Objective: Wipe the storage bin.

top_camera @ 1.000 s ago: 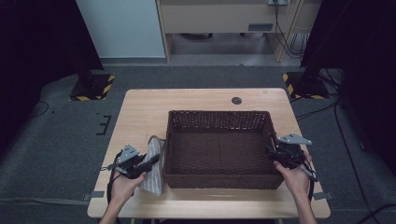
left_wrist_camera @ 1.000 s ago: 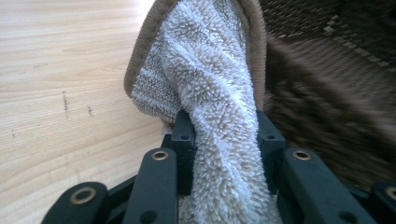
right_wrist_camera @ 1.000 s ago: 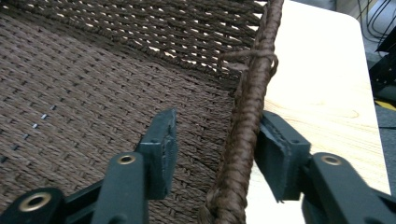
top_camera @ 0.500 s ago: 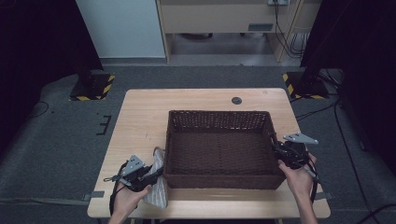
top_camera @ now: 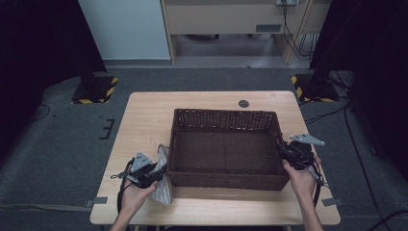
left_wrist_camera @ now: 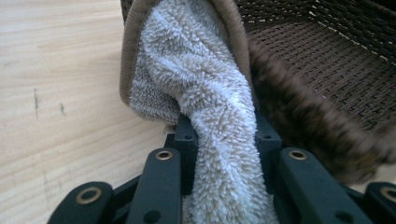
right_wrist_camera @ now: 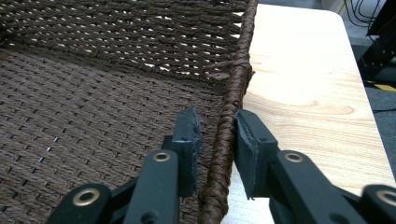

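While I sweep from the left, dark grey carpet (top_camera: 57, 154) covers the floor, with a yellow-and-black striped stand foot (top_camera: 95, 90) behind the table's left corner. Pale wood table (top_camera: 144, 115), mostly bare, a small round dark disc (top_camera: 244, 103) near its far edge. My left gripper (top_camera: 155, 172) sits at the near left, clamped on a light fleecy towel (left_wrist_camera: 205, 107) with a brown hem; the cloth bunches between the pads and lies on the wood against the left wall of the brown wicker basket (top_camera: 226, 118). Basket sits mid-table. My right gripper (right_wrist_camera: 217, 140) straddles the basket's right rim; its jaws have just been opening a little, and I see a sliver of gap beside the braided edge. Beyond, a beige cabinet (top_camera: 226, 17) and trailing cables (top_camera: 298, 43).
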### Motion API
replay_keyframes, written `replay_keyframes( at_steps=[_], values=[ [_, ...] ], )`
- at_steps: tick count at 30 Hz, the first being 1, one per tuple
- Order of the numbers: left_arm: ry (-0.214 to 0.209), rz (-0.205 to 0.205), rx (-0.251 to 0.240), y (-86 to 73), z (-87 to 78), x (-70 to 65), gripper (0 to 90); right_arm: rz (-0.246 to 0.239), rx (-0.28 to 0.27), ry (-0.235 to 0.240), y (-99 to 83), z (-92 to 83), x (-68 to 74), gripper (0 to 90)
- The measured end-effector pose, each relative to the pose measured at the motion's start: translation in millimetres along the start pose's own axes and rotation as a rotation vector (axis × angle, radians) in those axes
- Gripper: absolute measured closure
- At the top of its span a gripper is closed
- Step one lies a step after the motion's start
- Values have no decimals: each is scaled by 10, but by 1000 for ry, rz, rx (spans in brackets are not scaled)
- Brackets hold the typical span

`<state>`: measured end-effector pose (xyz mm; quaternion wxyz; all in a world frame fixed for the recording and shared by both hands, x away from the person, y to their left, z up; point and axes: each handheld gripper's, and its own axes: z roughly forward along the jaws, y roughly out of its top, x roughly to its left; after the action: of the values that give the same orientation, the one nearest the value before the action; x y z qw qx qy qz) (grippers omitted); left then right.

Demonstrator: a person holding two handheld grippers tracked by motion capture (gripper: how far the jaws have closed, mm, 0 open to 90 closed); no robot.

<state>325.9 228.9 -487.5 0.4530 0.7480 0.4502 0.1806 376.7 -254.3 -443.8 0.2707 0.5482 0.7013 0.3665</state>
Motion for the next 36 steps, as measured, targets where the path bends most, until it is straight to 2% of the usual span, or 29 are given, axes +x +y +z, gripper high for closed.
replay_keyframes(
  at_steps=[4, 8, 10, 12, 16, 18, 20, 22, 24, 25, 29, 31, 34, 36],
  values=[
    [5, -7, 89, -159, 138, 33, 691, -23, -10, 14, -17, -1, 8, 645],
    [-1, -23, 111, -176, 147, 87, 690, -25, -16, 26, -17, -3, -6, 617],
    [2, -29, 79, -134, 87, 94, 689, -34, -26, 30, -19, -11, -8, 582],
    [2, -33, 22, -52, -45, 109, 688, -64, -54, 35, -24, -44, -12, 556],
    [-4, -42, -80, 111, -284, 112, 687, -79, -60, 53, -28, -92, -40, 503],
    [-22, -44, -131, 214, -423, 85, 687, -85, -55, 62, -40, -97, -50, 478],
    [-45, -53, -157, 265, -490, 55, 686, -86, -52, 72, -47, -91, -51, 460],
    [-87, -65, -184, 311, -539, -12, 685, -84, -46, 75, -49, -81, -44, 447],
    [-90, -51, -172, 307, -515, -80, 684, -90, -41, 80, -53, -71, -38, 437],
    [-76, -40, -162, 288, -486, -102, 683, -92, -42, 79, -55, -67, -33, 432],
    [-63, -72, -169, 207, -444, -79, 680, -92, -43, 85, -59, -79, -33, 420],
    [-49, -76, -154, 157, -436, -56, 681, -85, -44, 86, -63, -78, -37, 415],
    [-34, -92, -103, 55, -368, -12, 682, -87, -44, 86, -64, -78, -38, 411],
    [-33, -83, -38, -23, -280, -6, 683, -90, -46, 84, -66, -78, -36, 409]
  ],
)
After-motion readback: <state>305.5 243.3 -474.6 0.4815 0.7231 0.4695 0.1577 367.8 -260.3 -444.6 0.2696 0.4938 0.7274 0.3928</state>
